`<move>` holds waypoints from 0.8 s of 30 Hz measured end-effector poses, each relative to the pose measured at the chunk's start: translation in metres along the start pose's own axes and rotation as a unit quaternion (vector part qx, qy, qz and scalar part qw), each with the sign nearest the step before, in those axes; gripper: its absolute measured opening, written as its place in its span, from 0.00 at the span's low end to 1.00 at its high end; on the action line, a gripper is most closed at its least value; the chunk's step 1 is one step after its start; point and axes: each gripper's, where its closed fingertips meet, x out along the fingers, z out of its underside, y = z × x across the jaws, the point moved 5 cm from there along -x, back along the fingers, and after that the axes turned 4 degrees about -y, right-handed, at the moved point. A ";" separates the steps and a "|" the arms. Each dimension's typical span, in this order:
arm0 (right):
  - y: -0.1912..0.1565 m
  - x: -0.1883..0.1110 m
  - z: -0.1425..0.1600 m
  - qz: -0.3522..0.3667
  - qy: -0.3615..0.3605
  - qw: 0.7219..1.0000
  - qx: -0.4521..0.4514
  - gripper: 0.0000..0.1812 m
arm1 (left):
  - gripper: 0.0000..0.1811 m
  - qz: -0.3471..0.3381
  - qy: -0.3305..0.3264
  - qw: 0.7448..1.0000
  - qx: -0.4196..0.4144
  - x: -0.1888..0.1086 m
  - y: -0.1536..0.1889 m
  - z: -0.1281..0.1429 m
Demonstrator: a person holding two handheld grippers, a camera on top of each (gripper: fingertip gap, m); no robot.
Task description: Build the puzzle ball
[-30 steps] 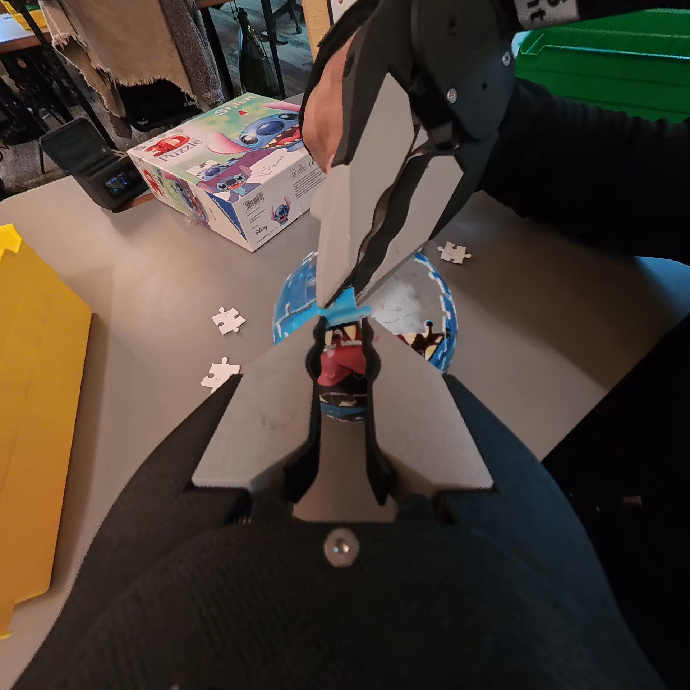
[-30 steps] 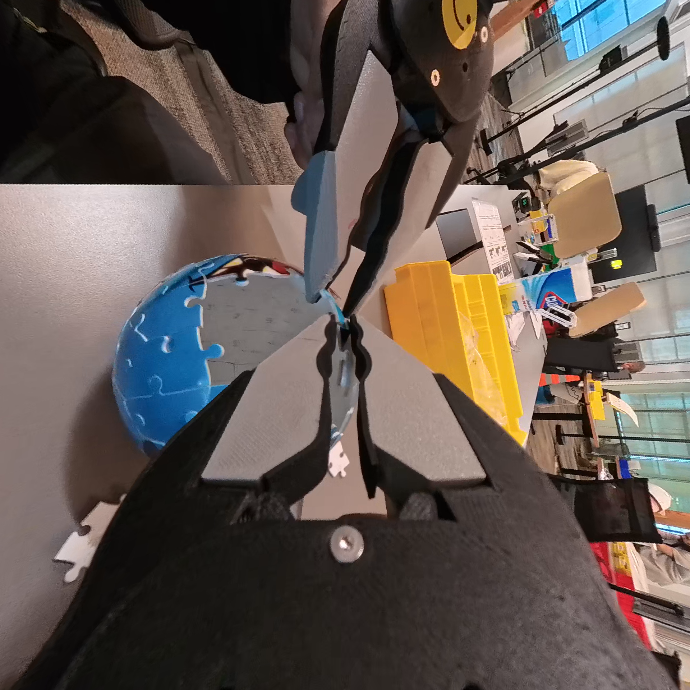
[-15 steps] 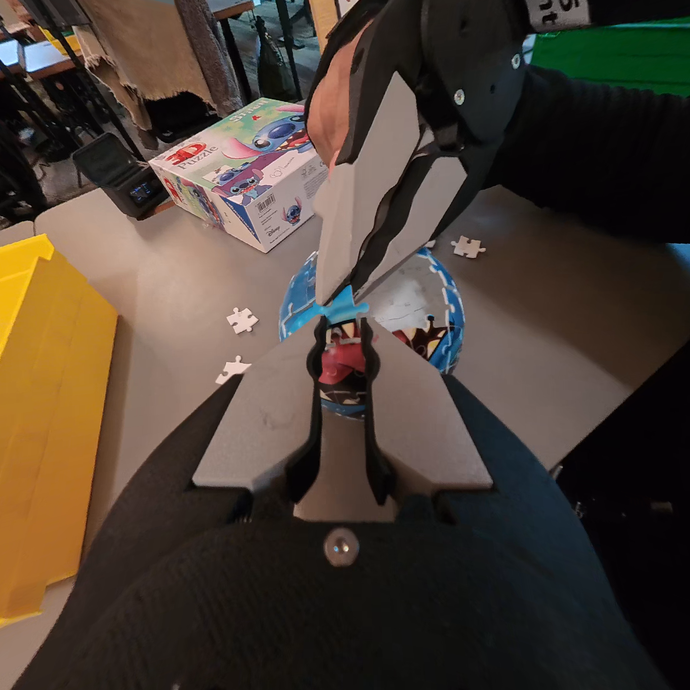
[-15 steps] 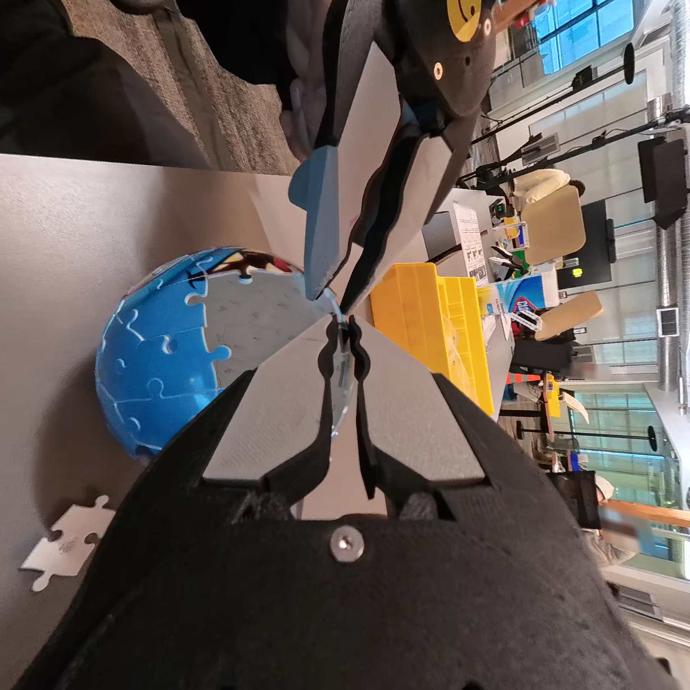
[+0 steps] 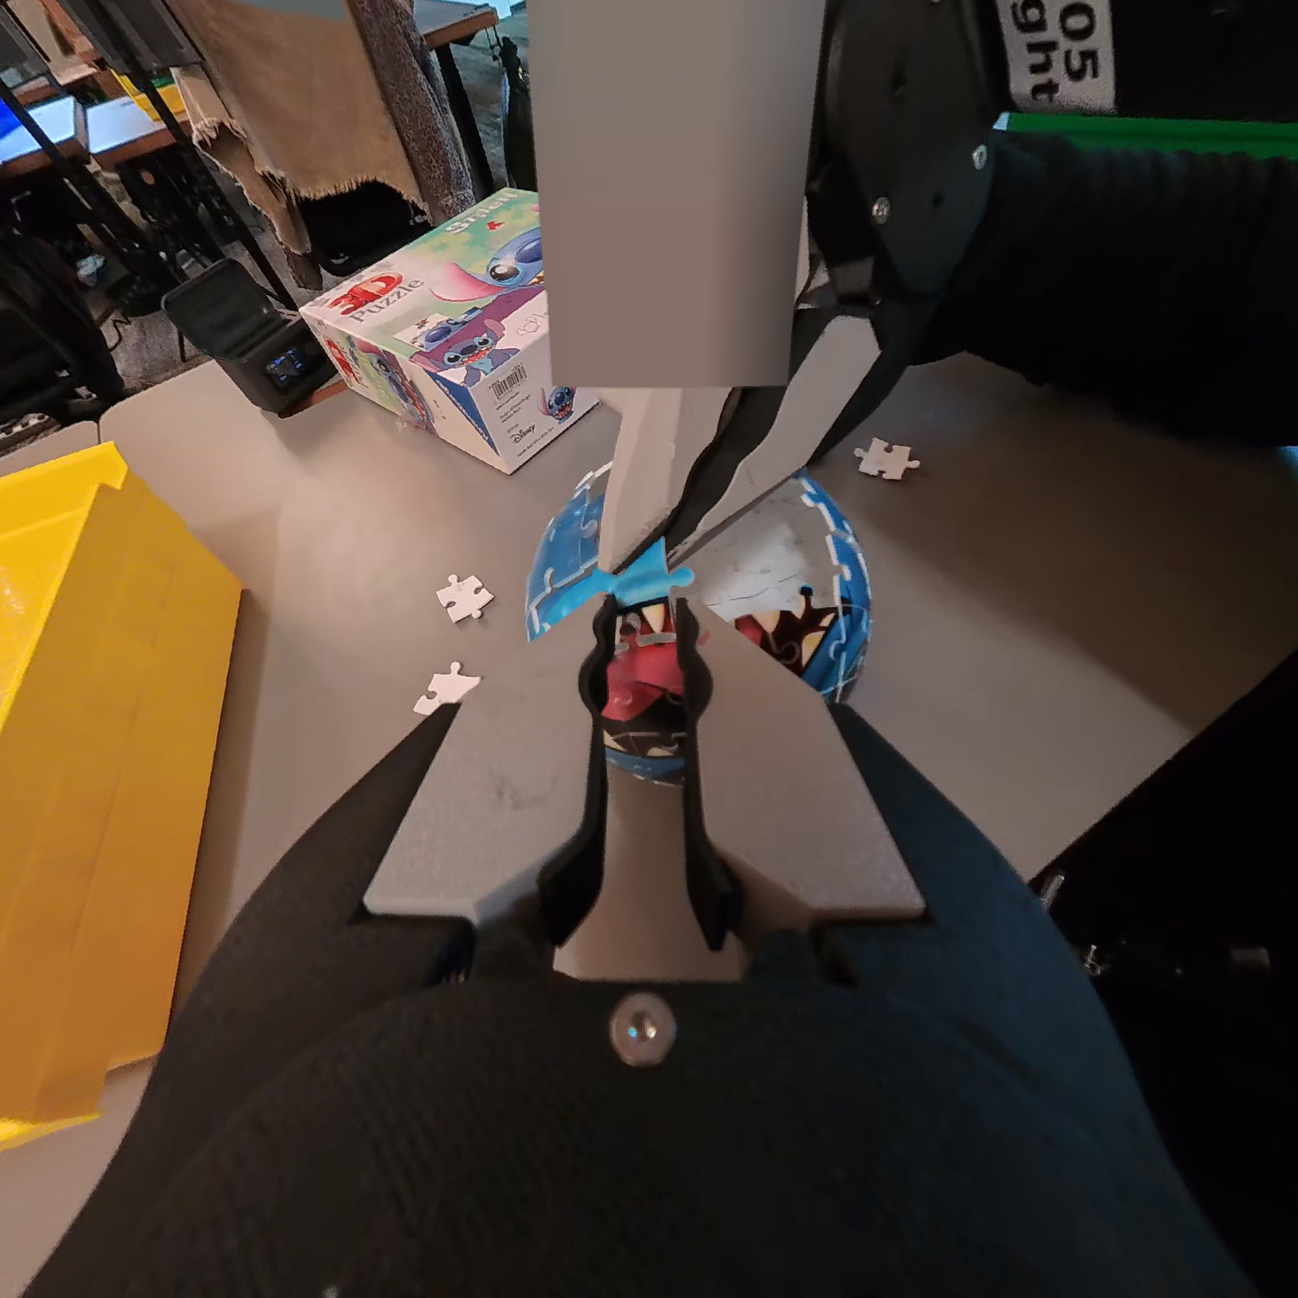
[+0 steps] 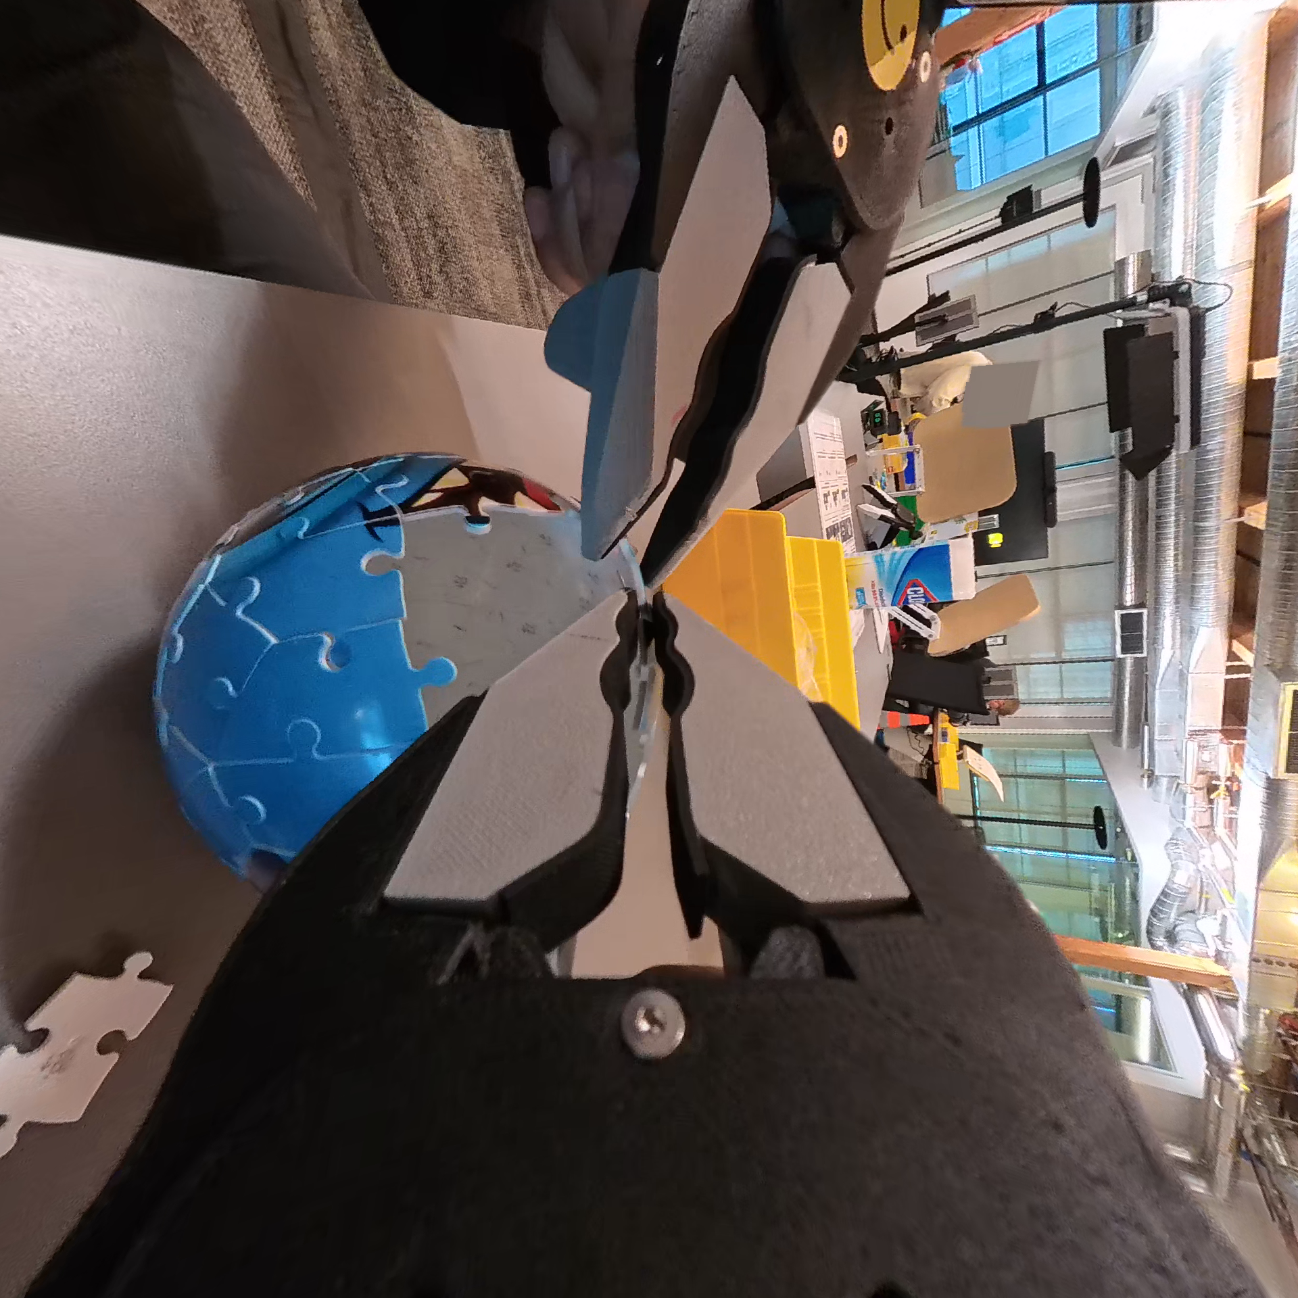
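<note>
Puzzle ball half built, one blue piece at its rim.
At frame centre on the surface [image 5: 393,548], my right tongs [image 5: 643,562] pinch the blue piece [image 5: 643,579] above the puzzle ball [image 6: 281,674]; my left tongs [image 5: 643,618] stand slightly spread beside it. Three loose pieces [image 5: 463,597] remain; the upper shell is missing.

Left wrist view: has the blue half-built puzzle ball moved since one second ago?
Yes, slightly leftward: the blue half-built puzzle ball now sits nearer the two loose white puzzle pieces, on the yellow plastic bin's side.
</note>
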 end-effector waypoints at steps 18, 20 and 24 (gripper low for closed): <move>0.001 0.001 0.001 0.006 0.003 1.000 0.002 0.00 | 0.07 0.004 0.007 1.000 -0.011 -0.002 -0.002 0.001; 0.001 0.001 0.001 0.018 0.001 1.000 -0.004 0.00 | 0.08 0.005 0.007 1.000 -0.010 -0.002 -0.002 0.001; 0.002 0.002 0.000 0.038 -0.005 0.999 -0.028 0.01 | 0.09 0.012 0.007 1.000 -0.005 -0.009 -0.001 0.001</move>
